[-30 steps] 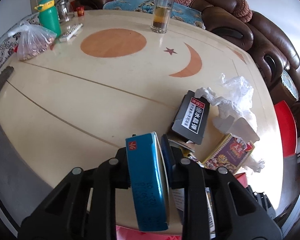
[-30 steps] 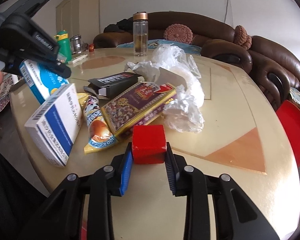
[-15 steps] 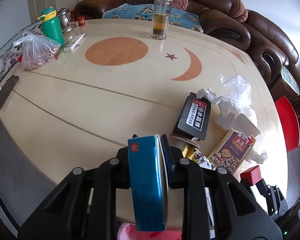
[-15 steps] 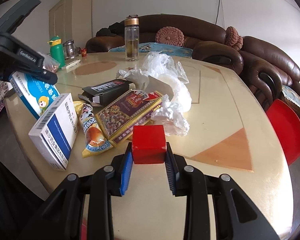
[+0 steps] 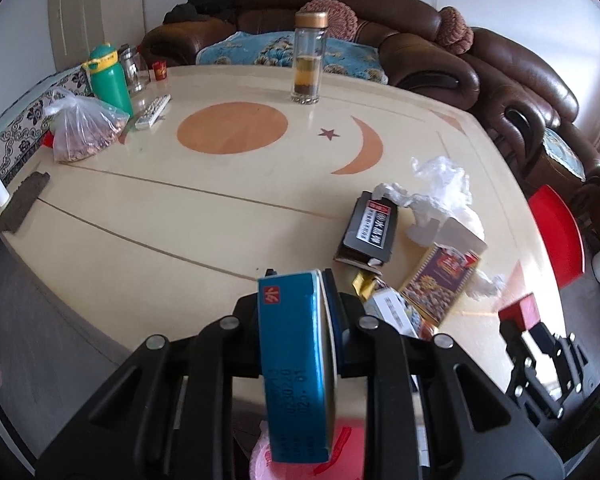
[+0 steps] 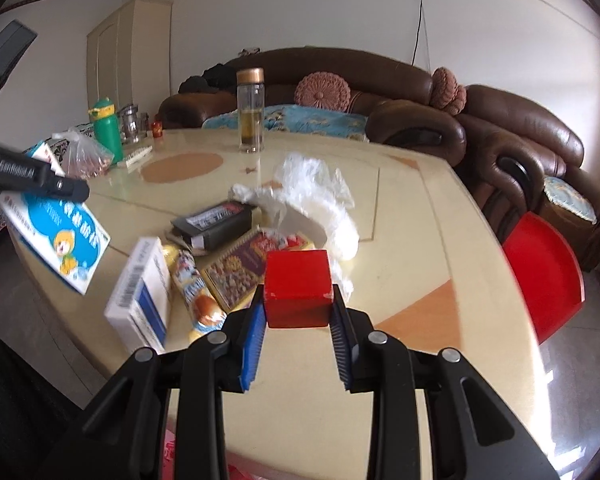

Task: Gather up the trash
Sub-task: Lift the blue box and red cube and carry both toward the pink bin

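Blue box [image 5: 296, 360] clamped in left gripper [image 5: 300, 320]; red block [image 6: 298, 289] pinched by right gripper [image 6: 299, 320].

Both tools share one build. The left hand-held gripper [image 5: 324, 320] has matte black angular arms with triangular cut-outs and round silver screw heads at the joints. The right hand-held gripper [image 6: 298, 316] looks the same, and its fingers [image 6: 254, 340] carry ribbed blue pads. White lettering marks the left tool's black side in the right wrist view.

Cream table [image 5: 148, 216], scattered packaging [image 5: 370, 230]
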A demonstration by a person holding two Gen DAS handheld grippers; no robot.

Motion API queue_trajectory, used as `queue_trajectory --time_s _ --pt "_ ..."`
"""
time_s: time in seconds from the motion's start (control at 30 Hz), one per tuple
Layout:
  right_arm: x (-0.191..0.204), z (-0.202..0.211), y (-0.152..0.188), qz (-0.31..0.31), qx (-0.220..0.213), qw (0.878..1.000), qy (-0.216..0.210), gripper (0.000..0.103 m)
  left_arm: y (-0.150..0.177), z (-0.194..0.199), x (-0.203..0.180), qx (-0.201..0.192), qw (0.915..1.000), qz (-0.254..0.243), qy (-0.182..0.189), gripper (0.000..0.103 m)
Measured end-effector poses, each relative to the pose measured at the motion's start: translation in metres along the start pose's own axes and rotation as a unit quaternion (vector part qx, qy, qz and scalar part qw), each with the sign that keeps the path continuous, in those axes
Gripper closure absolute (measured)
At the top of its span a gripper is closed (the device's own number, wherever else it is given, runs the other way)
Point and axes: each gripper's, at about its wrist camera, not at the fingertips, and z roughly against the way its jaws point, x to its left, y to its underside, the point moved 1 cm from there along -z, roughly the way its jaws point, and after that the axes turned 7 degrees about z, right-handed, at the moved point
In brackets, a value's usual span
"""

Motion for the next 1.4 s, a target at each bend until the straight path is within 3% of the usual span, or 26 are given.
queue_trajectory --time_s 0.43,0.87,1.4 --pt "0.019 0.083 -0.028 -0.005 -0.039 0.999 0.027 0.073 0.035 0.076 -0.003 -0.041 0.9978 -0.045 0.027 0.08" --pt "0.041 0.149 -0.026 -0.004 -0.055 0.998 0.018 0.073 0.071 0.134 0.001 -0.071 0.9938 -0.077 0.039 0.08" --pt "0.065 0.188 0.0 0.007 -0.037 0.999 0.017 0.073 0.116 0.149 0.002 -0.065 0.9902 -0.109 0.058 0.08"
